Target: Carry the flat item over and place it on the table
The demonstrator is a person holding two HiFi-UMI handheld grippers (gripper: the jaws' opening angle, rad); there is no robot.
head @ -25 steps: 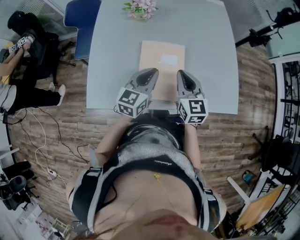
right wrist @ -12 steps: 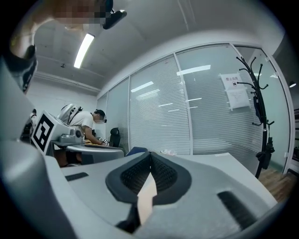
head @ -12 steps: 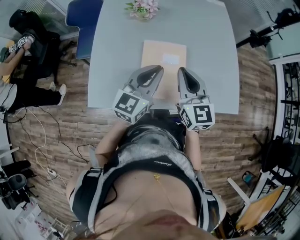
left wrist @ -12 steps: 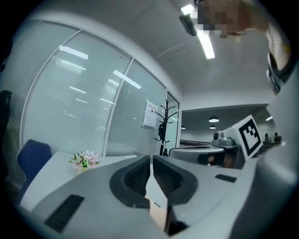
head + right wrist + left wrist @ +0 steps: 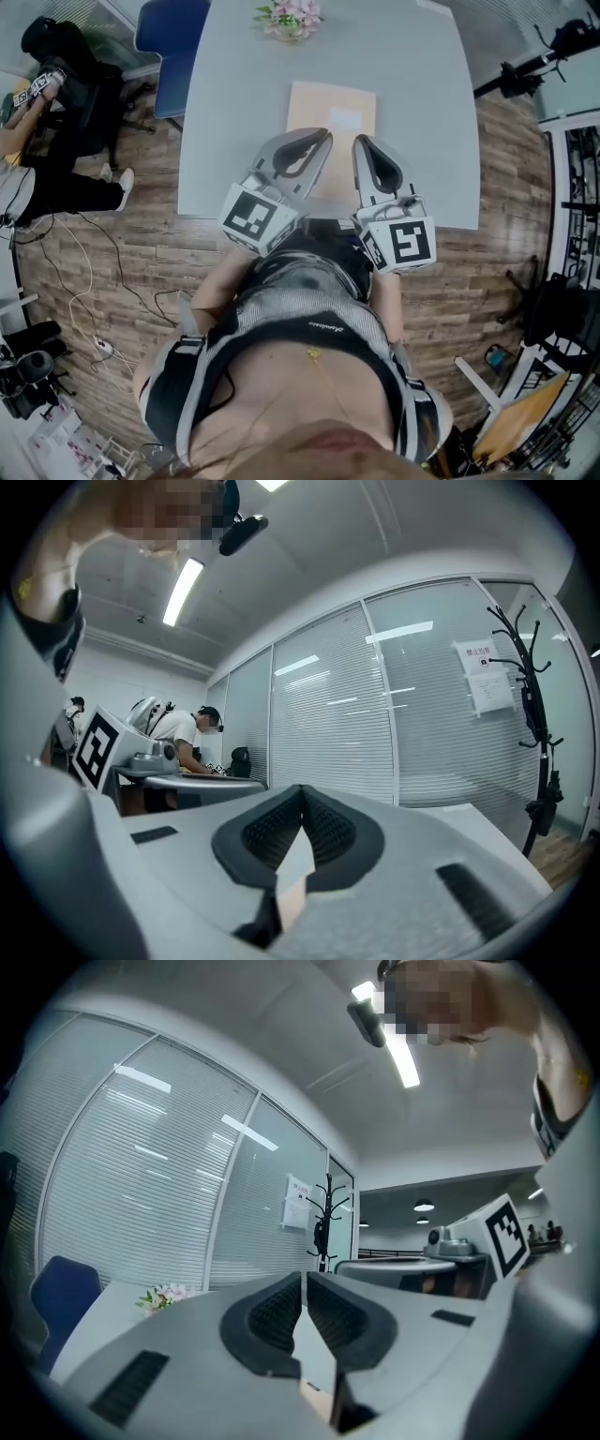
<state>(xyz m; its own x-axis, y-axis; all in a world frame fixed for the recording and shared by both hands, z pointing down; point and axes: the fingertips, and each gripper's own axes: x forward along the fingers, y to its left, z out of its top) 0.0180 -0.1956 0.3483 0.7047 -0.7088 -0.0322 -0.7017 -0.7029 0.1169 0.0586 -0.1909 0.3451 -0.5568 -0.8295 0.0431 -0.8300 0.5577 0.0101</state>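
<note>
Raised since the earlier frame, left gripper [image 5: 319,141] and right gripper [image 5: 366,148] are shown empty, jaws pressed together. Tan envelope [image 5: 333,105] is laid flat on table [image 5: 234,112], below and ahead of the jaws. It is judged light and bendable, best pinched at an edge.

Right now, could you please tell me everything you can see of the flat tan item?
The flat tan item looks like a thin rectangular paper envelope with a white label on top. It is over the grey table, and whether it touches it cannot be told. The left gripper and right gripper are each shut on its near edge.
</note>
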